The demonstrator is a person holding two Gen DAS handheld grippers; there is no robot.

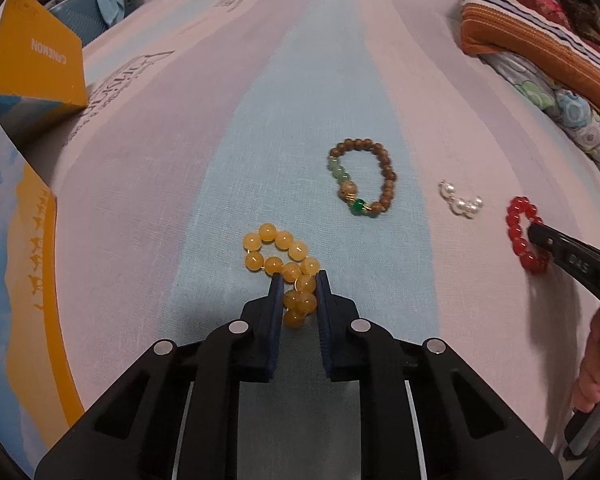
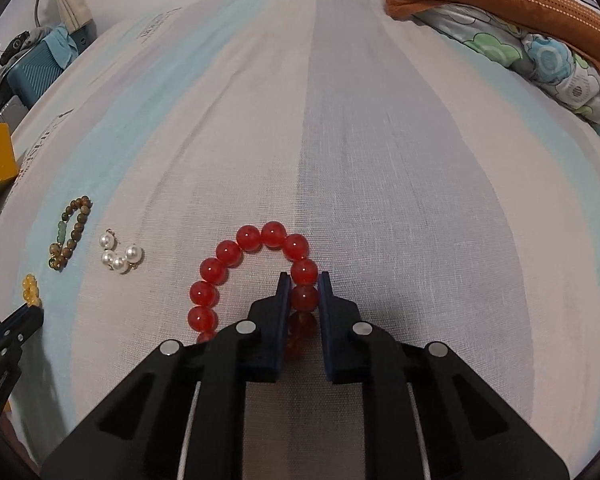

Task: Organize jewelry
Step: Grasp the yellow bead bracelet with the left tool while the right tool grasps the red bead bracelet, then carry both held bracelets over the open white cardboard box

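On the striped bedsheet point(image 1: 300, 100) lie several pieces of jewelry. My left gripper point(image 1: 299, 280) is shut on a yellow bead bracelet point(image 1: 278, 254), whose near beads sit between the blue pads. My right gripper point(image 2: 304, 280) is shut on a red bead bracelet point(image 2: 236, 256), gripping its right side; the same bracelet point(image 1: 518, 232) shows at the right in the left wrist view. A brown and green bead bracelet point(image 1: 364, 176) and a cluster of white pearl pieces point(image 1: 460, 200) lie between the two grippers. They also show at the left in the right wrist view: the brown bracelet point(image 2: 72, 232) and the pearls point(image 2: 120, 256).
A yellow and blue box point(image 1: 24, 264) with an upright lid point(image 1: 36, 64) stands at the left of the bed. Folded quilts and a pillow point(image 1: 540, 52) are piled at the far right. A blue suitcase point(image 2: 36, 68) stands beyond the bed's left edge.
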